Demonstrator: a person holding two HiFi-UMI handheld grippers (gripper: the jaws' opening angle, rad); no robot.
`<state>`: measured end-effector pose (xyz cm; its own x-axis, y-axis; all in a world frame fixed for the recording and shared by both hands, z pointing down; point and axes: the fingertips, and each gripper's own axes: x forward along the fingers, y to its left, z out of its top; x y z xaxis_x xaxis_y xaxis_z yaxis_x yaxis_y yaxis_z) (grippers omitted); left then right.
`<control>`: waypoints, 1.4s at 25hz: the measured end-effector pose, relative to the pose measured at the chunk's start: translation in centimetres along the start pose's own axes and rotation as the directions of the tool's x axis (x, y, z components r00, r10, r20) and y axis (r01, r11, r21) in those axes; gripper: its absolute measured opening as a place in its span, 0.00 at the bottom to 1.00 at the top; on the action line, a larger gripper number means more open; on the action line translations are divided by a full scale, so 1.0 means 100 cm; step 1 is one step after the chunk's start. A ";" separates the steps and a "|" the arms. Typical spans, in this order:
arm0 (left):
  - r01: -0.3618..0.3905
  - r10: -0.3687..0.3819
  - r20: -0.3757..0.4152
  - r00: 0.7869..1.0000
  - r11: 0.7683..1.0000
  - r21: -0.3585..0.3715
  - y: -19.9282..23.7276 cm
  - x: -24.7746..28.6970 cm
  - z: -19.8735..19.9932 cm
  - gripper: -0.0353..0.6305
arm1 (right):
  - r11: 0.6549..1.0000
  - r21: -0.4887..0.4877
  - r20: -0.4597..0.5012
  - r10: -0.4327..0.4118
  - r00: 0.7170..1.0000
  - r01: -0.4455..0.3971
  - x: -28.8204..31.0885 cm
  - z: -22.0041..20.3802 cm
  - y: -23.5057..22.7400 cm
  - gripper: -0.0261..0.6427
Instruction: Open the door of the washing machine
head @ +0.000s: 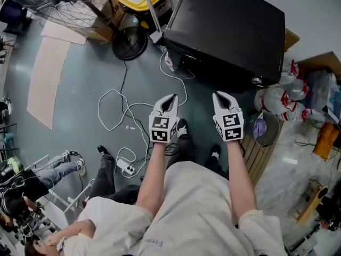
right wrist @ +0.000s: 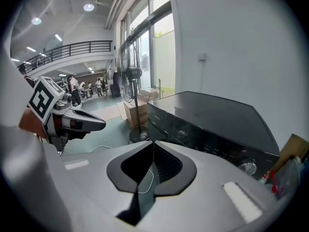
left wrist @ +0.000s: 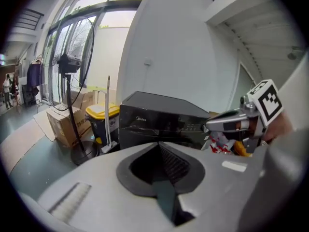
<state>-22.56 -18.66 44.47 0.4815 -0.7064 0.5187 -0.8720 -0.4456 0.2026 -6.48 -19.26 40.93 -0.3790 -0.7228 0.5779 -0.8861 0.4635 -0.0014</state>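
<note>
Left tongs (head: 170,99) and right tongs (head: 221,96): both pinched fully closed, nothing between the jaws, held side by side at about the same height, tips aimed forward and down.

Ahead of both, not touched: the washing machine (head: 229,28), a black top-loader standing on the floor against the wall. Its door is the glossy dark lid (right wrist: 217,117) on top, closed. The control strip with a knob (right wrist: 248,167) runs along the near edge.

Judgement: the lid is rigid, smooth and likely slippery, possibly glass, with moderate weight on a hinge. Best hold is probably the lid's front lip, behind the control strip; no handle recess can be made out. Closed tips could hook under, or open to pinch the edge.

A white cable (head: 114,108) lies loose on the floor to the left.
</note>
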 end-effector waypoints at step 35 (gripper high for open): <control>0.486 -0.337 -0.388 0.858 0.778 0.399 0.075 0.277 -0.120 0.39 | 0.791 -0.607 -0.282 -0.116 0.952 -0.084 0.210 -0.093 -0.038 0.28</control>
<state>-16.76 -35.00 70.32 0.6730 -0.2425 0.6988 -0.4091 -0.9091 0.0786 -8.59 -31.40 60.63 -0.1832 -0.5971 0.7810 -0.5068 0.7381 0.4454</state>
